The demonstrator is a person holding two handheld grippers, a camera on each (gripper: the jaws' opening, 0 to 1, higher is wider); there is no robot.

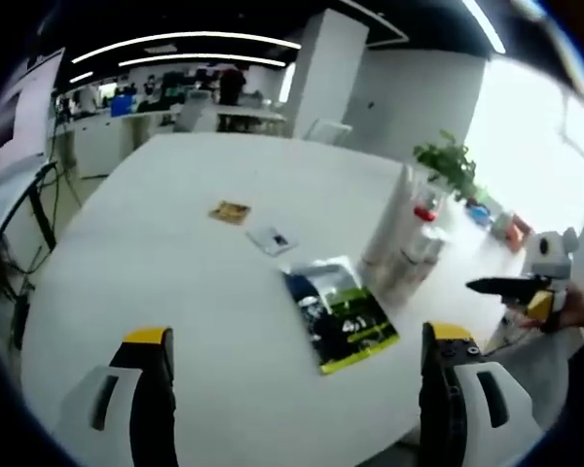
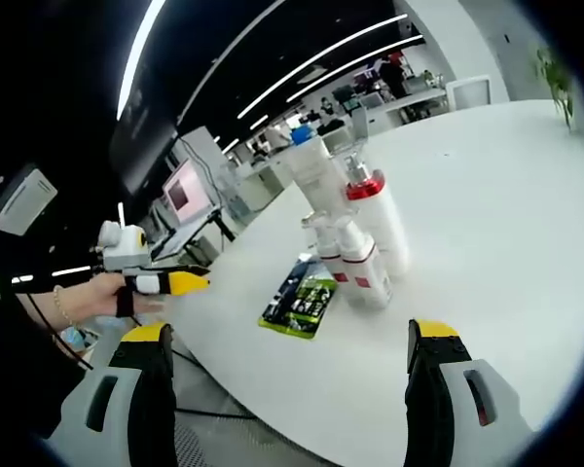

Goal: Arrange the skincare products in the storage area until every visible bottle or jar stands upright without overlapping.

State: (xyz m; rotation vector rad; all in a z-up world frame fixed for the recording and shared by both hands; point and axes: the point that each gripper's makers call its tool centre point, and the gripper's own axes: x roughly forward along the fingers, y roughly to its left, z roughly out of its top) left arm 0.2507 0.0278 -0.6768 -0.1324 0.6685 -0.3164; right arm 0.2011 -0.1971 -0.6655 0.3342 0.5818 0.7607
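Both tools are wide open and holding nothing: left tool (image 1: 297,375), right tool (image 2: 287,370). The skincare bottles (image 2: 355,238) look already upright, bunched mid-frame on the white desk (image 2: 487,195), right beside a green packet (image 2: 299,302). I'd come in slow, since that tight cluster could topple easily.

The large white round table (image 1: 175,263) was viewed from opposite edges, at some distance; shared were the white upright bottles (image 1: 404,243) and dark green-printed packet (image 2: 300,302).
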